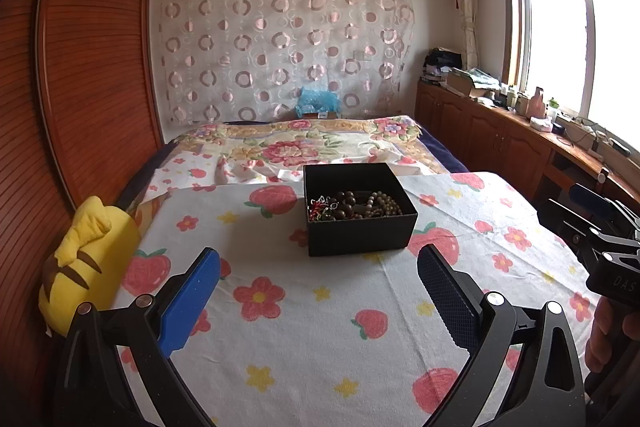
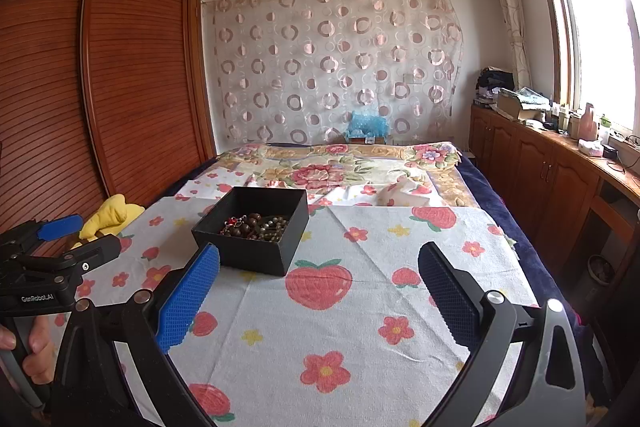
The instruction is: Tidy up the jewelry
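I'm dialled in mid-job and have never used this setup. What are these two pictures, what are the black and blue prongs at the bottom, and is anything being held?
Each picture comes from a camera mounted on a hand-held claw, looking forward along its two fingers. There is no robot arm: a person holds one claw in each hand.

The left claw frames its own view, and the right claw frames the other. Each also shows at the edge of the other's picture. Both stand open and hold nothing.

They hover over a cloth printed with strawberries and flowers, spread on a bed. On it sits an open black box containing brown bead strings and a small red and silver tangle. A yellow plush toy lies at the left.
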